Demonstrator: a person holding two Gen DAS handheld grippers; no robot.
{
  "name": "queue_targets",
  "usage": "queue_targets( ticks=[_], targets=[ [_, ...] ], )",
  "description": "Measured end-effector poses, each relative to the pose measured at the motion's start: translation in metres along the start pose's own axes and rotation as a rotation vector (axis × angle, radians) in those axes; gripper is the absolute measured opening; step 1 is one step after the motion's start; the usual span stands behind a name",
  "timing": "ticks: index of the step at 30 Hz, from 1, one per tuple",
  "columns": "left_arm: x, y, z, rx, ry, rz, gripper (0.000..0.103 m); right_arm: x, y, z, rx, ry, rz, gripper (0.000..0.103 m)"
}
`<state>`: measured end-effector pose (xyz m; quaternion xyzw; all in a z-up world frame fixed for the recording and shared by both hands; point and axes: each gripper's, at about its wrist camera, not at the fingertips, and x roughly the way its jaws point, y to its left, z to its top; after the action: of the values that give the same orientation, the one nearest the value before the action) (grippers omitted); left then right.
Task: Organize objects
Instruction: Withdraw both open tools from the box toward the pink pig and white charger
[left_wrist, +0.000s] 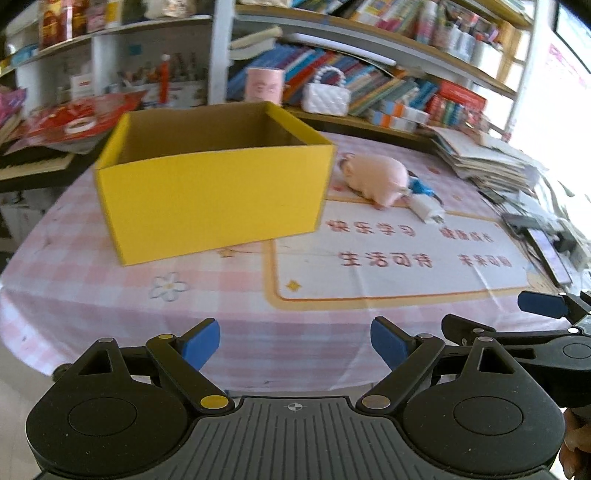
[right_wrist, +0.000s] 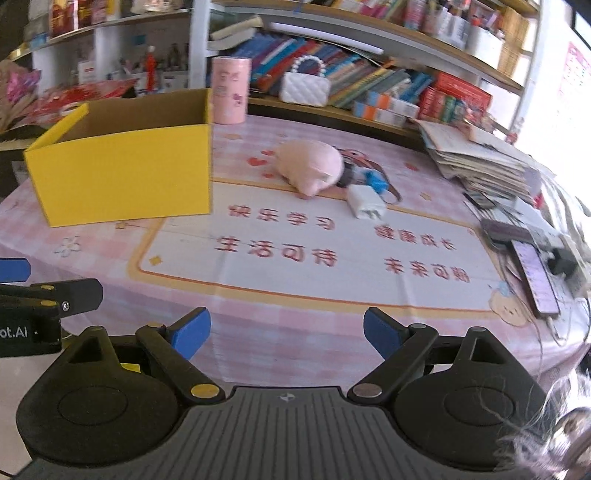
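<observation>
- Left wrist view: the left gripper (left_wrist: 294, 345) hangs at the near edge of the table, its blue-padded jaws spread wide with nothing between them.
- The open-topped yellow cardboard box (left_wrist: 210, 192) stands upright ahead on the pink checked tablecloth (left_wrist: 92, 266); what shows of its brown inside looks empty, though the bottom is hidden.
- Just to the right of the box lies a pink plush pig (left_wrist: 375, 176) on its side, and a small blue item (left_wrist: 419, 185) and a white plug-in charger (left_wrist: 428, 211) sit against the pig's right end.
- The right gripper (left_wrist: 517, 314) shows at the lower right edge of this view, beside the left one.
- Right wrist view: the right gripper (right_wrist: 287, 330) also has its jaws wide apart and holds nothing, low over the front of the table.
- From here the charger (right_wrist: 365, 203) lies nearest the white printed mat (right_wrist: 295, 254), touching or nearly touching the pig (right_wrist: 312, 170).
- A pink cylindrical container (right_wrist: 231, 90) stands behind the box (right_wrist: 122, 177), a white quilted handbag (right_wrist: 304, 86) sits near it on the shelf ledge, and a stack of papers (right_wrist: 476, 158) fills the table's right side.
</observation>
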<state>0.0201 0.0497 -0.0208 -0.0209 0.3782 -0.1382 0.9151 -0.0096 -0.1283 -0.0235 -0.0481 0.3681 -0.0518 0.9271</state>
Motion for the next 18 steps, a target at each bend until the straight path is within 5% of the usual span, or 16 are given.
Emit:
queue_targets(
  ticks=[8,18],
  targets=[
    [0.017,-0.028,0.004,0.043,0.02,-0.073,0.091,0.006,-0.028,-0.004,0.04,0.03,-0.061,0.09],
    [0.038,-0.049,0.022,0.048,0.028,-0.061,0.091,0.027,-0.055,0.006,0.055,0.045,-0.062,0.091]
  ],
)
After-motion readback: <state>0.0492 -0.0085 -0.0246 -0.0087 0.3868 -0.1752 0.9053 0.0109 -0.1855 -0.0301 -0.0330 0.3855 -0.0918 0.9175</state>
